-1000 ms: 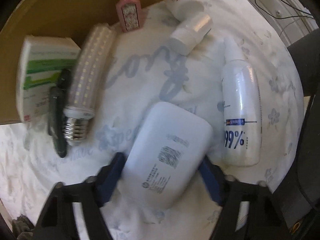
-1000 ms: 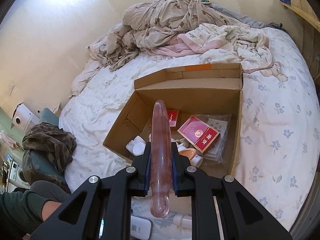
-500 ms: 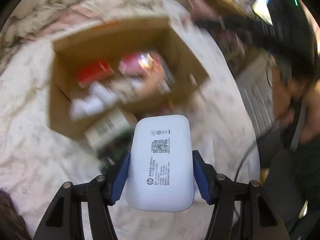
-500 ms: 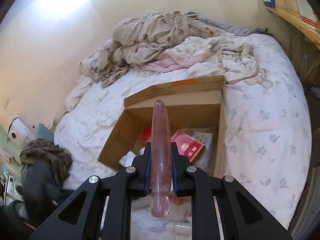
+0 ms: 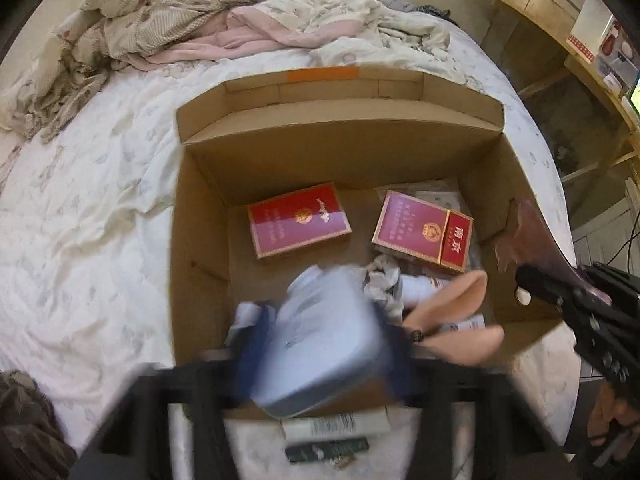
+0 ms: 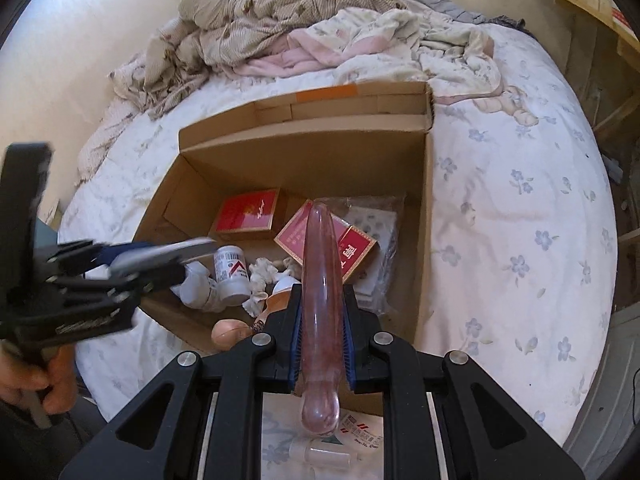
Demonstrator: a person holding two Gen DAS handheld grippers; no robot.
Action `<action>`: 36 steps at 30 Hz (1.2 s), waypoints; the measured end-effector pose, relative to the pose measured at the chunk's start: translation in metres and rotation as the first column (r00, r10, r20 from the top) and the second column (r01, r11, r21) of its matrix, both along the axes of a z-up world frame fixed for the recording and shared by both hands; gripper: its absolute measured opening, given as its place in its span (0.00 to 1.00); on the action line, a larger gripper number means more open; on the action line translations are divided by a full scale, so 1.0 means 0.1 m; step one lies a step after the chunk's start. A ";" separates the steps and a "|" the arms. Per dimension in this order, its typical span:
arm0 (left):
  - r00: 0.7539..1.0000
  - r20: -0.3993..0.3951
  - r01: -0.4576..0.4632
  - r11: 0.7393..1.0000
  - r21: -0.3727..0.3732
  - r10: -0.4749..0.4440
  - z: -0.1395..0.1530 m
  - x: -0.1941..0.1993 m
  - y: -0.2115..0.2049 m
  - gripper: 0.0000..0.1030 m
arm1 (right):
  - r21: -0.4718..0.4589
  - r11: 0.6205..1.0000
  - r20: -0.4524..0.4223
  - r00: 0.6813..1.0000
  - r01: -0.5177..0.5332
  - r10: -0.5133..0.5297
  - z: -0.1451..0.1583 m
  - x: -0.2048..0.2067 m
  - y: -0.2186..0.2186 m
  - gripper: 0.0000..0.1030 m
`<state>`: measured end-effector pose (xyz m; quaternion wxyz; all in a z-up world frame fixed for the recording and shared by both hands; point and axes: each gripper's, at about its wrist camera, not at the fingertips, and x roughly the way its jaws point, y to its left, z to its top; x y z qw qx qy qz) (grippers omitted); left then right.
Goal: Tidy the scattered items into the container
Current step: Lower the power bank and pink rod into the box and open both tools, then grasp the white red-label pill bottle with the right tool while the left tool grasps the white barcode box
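The left gripper (image 5: pixel 324 344) and the white case (image 5: pixel 320 340) between its jaws were smeared by motion blur, so contact could not be judged, though the jaws had just been closing. Below it, a dark flat item (image 5: pixel 326 449) was unreadable. The right gripper (image 6: pixel 322 336) hid part of the pink rod (image 6: pixel 322 280).

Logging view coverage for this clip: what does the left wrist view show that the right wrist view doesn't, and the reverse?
Left wrist only: the blurred white device face-on at the left gripper, and a dark green strip on the bed outside the box.
Right wrist only: the hand that grips the left gripper's handle, and a white barcoded bottle.
Both: the cardboard box, two red packs, the pink glass rod clamped in the right gripper.
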<state>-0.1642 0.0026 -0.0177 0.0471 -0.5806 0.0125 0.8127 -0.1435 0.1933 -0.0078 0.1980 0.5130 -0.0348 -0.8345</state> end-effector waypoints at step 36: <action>0.988 0.112 -0.134 0.954 0.267 0.107 -0.13 1.27 -0.29 0.67 | -0.042 0.998 -0.144 0.988 0.056 -0.061 0.48 0.61 0.39 0.68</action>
